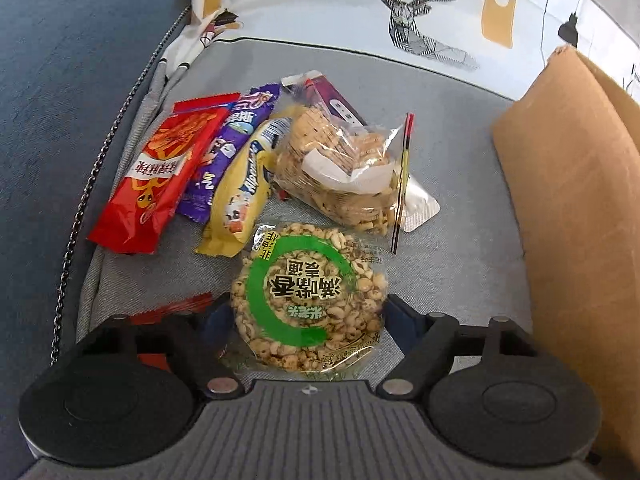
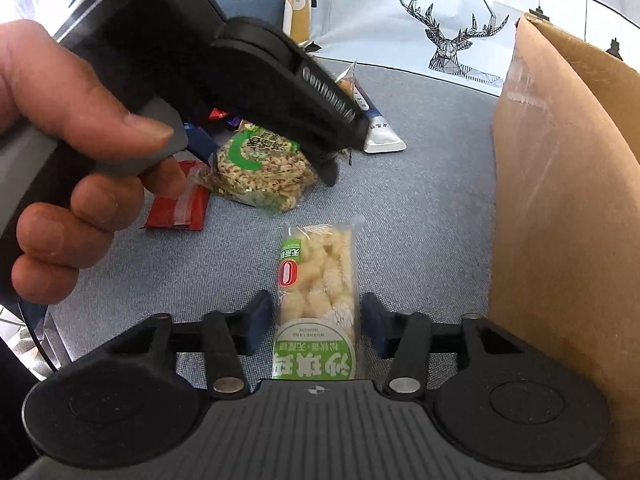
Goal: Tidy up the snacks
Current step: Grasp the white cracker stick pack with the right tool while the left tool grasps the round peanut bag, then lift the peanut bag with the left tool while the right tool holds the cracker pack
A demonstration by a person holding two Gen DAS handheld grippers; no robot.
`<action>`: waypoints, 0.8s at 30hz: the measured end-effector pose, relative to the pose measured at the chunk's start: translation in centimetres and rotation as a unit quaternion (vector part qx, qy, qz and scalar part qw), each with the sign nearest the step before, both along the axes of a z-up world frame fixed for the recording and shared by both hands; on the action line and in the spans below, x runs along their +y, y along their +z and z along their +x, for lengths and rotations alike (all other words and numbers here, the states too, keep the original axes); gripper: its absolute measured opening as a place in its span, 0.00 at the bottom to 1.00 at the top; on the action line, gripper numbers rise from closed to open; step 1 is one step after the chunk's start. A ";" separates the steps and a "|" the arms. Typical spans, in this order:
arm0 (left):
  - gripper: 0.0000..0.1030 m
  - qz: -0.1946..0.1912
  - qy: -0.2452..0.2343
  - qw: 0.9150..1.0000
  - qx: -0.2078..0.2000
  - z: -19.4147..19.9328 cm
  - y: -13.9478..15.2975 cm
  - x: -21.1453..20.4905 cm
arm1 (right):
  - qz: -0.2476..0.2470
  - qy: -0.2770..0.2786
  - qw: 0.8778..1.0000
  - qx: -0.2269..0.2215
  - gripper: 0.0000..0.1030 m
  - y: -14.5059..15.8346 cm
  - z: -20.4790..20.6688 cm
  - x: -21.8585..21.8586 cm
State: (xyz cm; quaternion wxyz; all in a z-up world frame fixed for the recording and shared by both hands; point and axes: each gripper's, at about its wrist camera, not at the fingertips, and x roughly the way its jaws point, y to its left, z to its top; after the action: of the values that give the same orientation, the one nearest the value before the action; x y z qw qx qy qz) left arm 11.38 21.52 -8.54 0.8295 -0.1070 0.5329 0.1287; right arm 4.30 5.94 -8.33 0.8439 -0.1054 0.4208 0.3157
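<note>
My left gripper (image 1: 306, 316) is open around a round puffed-grain cake with a green ring label (image 1: 310, 298), one finger on each side of it. From the right wrist view the same cake (image 2: 260, 168) lies on the grey cushion between the left gripper's fingers. My right gripper (image 2: 316, 322) is open, its blue pads (image 2: 258, 320) either side of a long green-labelled rice-puff bar (image 2: 316, 300) with small gaps. Beyond lie a red packet (image 1: 156, 176), a purple packet (image 1: 224, 148), a yellow packet (image 1: 244, 192) and a clear cracker bag (image 1: 340, 168).
An open cardboard box (image 1: 568, 200) stands at the right, also in the right wrist view (image 2: 568, 184). A deer-print cushion (image 1: 408, 8) lies behind. A red packet (image 2: 180, 208) lies under the left gripper. A blue sofa arm (image 1: 60, 100) and a chain (image 1: 92, 176) are at left.
</note>
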 end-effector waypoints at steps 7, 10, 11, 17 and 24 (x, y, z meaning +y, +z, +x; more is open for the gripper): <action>0.80 -0.039 0.018 0.999 -0.021 -2.3 1.3 1.7 | 0.009 -0.005 1.000 0.003 0.37 0.2 -0.2 -0.5; 0.80 -0.060 0.034 0.998 -0.014 -3.5 1.4 2.7 | 0.010 -0.005 1.000 0.005 0.37 0.2 -0.3 -0.5; 0.80 -0.066 0.038 0.997 -0.011 -3.8 1.3 3.1 | 0.010 -0.006 1.000 0.005 0.38 0.1 -0.3 -0.5; 0.80 -0.056 0.030 0.998 -0.002 -3.9 1.1 3.0 | 0.014 -0.008 1.000 0.008 0.39 -0.1 0.1 -0.6; 0.80 -0.044 0.028 0.999 -0.004 -3.2 0.9 2.7 | 0.015 -0.005 1.000 0.006 0.40 -0.2 0.1 -0.5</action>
State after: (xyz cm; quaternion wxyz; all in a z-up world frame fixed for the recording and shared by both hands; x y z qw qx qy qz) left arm 8.19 24.21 -7.62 0.8220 -0.1588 0.5317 0.1281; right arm 4.43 5.41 -8.53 0.8445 -0.0889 0.4218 0.3179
